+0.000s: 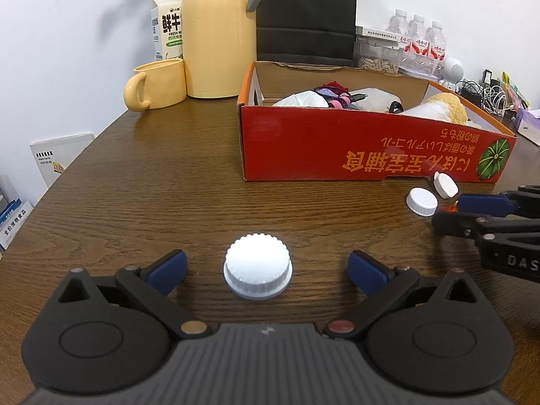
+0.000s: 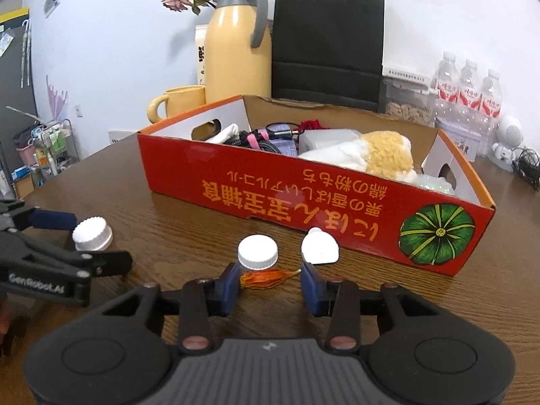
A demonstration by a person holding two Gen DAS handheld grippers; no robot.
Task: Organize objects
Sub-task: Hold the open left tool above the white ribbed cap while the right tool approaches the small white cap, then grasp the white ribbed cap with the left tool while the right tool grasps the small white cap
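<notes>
Left wrist view: left gripper (image 1: pixel 266 268) spread wide, blue pads clear of everything, nothing grasped. Big ribbed white cap (image 1: pixel 257 270) sits upright on the wooden table (image 1: pixel 152 195), right between the open jaws, touching neither pad. Red cardboard box (image 1: pixel 364 148) at 1 o'clock, well apart from this gripper; it holds mixed clutter, including a white tissue wad (image 1: pixel 302 99) and a yellow-and-white plush (image 1: pixel 442 106). Smaller white screw cap (image 1: pixel 422 201) at 2 o'clock, with a white flip-top cap (image 1: pixel 445 184) just beyond it, close to the box's front wall. Right gripper (image 1: pixel 449 212) enters from 3 o'clock, tips just beside the screw cap. Yellow mug (image 1: pixel 157 84) and yellow thermos jug (image 1: pixel 219 33) at 11 o'clock, milk carton (image 1: pixel 167 23) behind them.

Right wrist view: right gripper (image 2: pixel 270 285) jaws partly drawn in, straddling a dried orange flower (image 2: pixel 265 278) lying on the table. Left pad looks in contact with the flower's bulky end; right pad stands clear of the stem tip, so no firm clench, nothing lifted. White screw cap (image 2: pixel 258 252) at 12 o'clock, just past the flower. Flip-top cap (image 2: pixel 320 246) at 1 o'clock, next to the box (image 2: pixel 303 195) front. Left gripper (image 2: pixel 91 246) at 9 o'clock with the ribbed cap (image 2: pixel 91 233) between its fingers. Black paper bag (image 2: pixel 327 44) behind the box, water bottles (image 2: pixel 469 84) at 2 o'clock.
</notes>
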